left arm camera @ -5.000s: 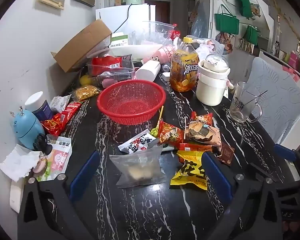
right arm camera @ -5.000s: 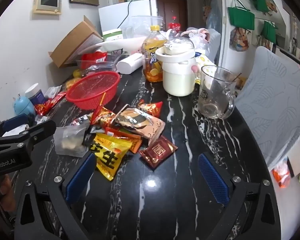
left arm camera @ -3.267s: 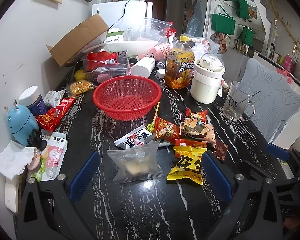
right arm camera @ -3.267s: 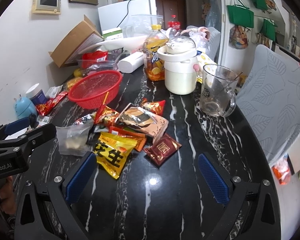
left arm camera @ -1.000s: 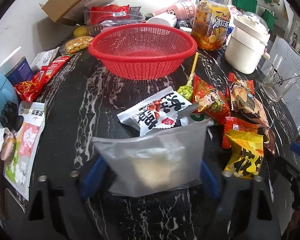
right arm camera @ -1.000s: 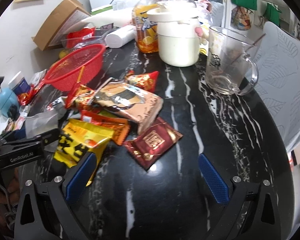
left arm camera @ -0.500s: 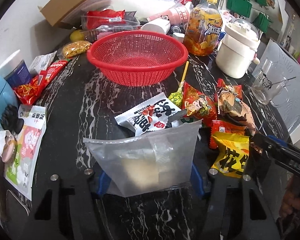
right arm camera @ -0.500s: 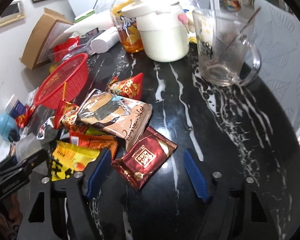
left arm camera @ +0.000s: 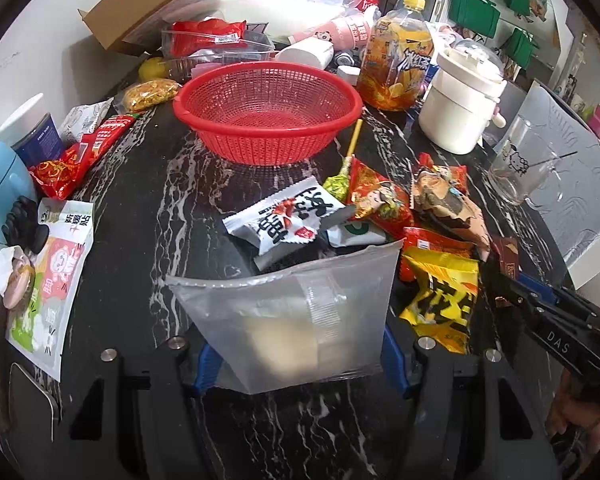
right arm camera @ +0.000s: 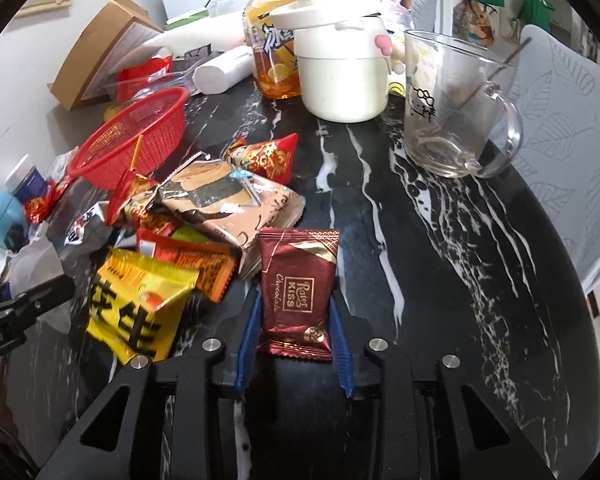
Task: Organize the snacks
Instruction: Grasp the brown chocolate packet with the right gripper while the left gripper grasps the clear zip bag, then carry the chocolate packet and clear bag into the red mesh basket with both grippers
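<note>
- Left gripper (left arm camera: 296,354): the blue-padded fingers (left arm camera: 206,364) are closed in against both lower sides of a frosted zip bag (left arm camera: 296,316) with a pale lump inside. The bag stands up between them over the black marble table (left arm camera: 140,216).
- Right gripper (right arm camera: 296,332): the fingers (right arm camera: 342,350) are drawn in on both long edges of a dark red Ritter Kiss chocolate packet (right arm camera: 298,284). The packet's far end points toward the snack pile; whether it is clear of the table cannot be told.
- Red mesh basket (left arm camera: 268,110): sits on the table beyond the pile, upright, nothing visible inside it.
- Snack pile, between the basket and the grippers: a white-and-black packet (left arm camera: 288,220) just beyond the zip bag; a lollipop (left arm camera: 342,178) with its stick leaning toward the basket rim; a red foil packet (left arm camera: 380,200); a tan wafer packet (right arm camera: 232,200) overlapping an orange packet (right arm camera: 192,260); a yellow packet with black characters (right arm camera: 140,304) just left of the chocolate.
- A red triangular packet (right arm camera: 272,156) lies at the far edge of the pile.
- Right of the pile: a cream lidded pot (right arm camera: 342,68), a glass mug (right arm camera: 456,108) with a stirrer inside, and an orange drink bottle (right arm camera: 272,36) behind the pot.
- Left table edge: a blue canister-shaped object (left arm camera: 0,192), a red noodle-snack packet (left arm camera: 80,156) and a green-and-pink flat pack (left arm camera: 52,292).
</note>
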Demonstrator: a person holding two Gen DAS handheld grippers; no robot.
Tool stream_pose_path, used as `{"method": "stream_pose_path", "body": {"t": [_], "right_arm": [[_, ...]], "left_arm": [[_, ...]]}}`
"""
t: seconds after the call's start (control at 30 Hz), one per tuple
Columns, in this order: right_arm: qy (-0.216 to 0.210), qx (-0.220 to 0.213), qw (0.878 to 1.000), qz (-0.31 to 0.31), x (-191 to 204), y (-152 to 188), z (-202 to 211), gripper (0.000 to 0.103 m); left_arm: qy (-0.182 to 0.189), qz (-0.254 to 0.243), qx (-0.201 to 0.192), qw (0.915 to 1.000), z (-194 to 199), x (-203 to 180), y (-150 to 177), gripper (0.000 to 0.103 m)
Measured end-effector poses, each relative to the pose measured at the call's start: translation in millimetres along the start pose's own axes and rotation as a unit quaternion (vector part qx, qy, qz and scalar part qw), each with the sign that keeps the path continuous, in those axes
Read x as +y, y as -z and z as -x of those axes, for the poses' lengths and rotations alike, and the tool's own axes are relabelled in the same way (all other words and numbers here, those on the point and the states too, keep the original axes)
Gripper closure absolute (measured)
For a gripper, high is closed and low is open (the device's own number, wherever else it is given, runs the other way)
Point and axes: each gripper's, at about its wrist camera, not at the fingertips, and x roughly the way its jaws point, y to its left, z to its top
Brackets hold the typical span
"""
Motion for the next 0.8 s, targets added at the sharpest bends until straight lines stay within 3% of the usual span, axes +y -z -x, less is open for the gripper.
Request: {"method": "stream_pose_path", "body": {"t": [0.37, 0.8], "right_arm": [[-0.024, -0.016, 0.999, -0.014, -6.1, 16.2, 31.6, 0.073], [-0.067, -0.029, 0.997, 0.025, 17.1, 28.8, 64.8, 0.073]], "left_arm": [[0.012, -0.009, -0.014, 0.9998, 20.4, -11.6, 10.9, 0.039], [0.021, -0.013, -0.042, 0.9988, 49.1, -20.8, 18.2, 0.039]]}}
